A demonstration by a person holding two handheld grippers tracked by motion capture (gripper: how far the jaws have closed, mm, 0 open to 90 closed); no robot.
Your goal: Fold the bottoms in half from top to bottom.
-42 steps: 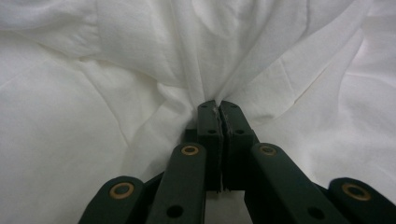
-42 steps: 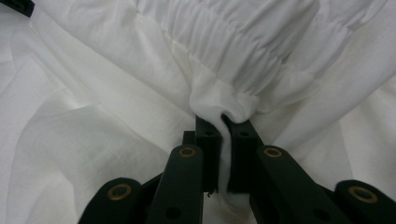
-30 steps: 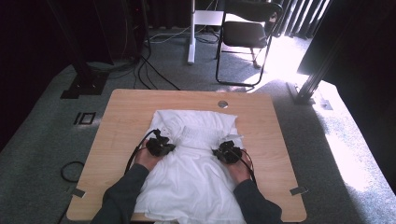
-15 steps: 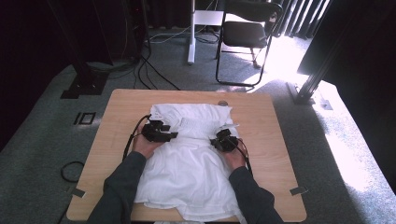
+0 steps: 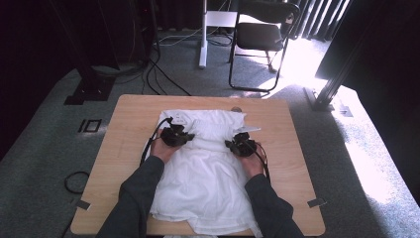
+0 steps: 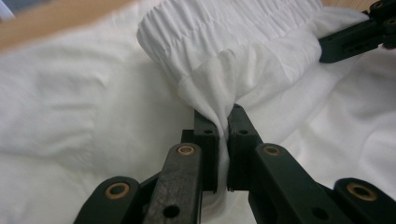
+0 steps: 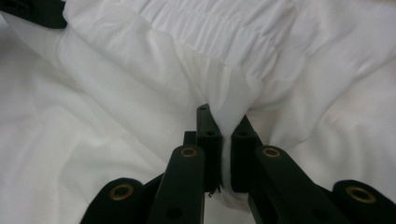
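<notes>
A white garment (image 5: 198, 173) lies spread on the wooden table (image 5: 124, 148), its gathered, elasticated edge bunched up at the far end. My left gripper (image 5: 189, 135) is shut on a pinch of the white cloth (image 6: 210, 93); its jaws have just been closing, and the fabric runs between the pads. My right gripper (image 5: 230, 144) is shut on another fold of the same garment (image 7: 224, 79), a hand's width to the right. In the left gripper view (image 6: 223, 122) the other gripper's jaw (image 6: 350, 39) shows at top right. The right gripper view (image 7: 223, 127) has cloth squeezed between its pads.
A small round object (image 5: 236, 109) sits on the table near the far edge. Beyond the table stand a folding chair (image 5: 260, 37) and a white pole (image 5: 202, 34), with cables (image 5: 158, 74) on the carpet. Bare wood lies left and right of the garment.
Both hands have moved toward the far side of the table and risen a little, drawing the garment's gathered edge along. The cloth has bunched up between the two grippers.
</notes>
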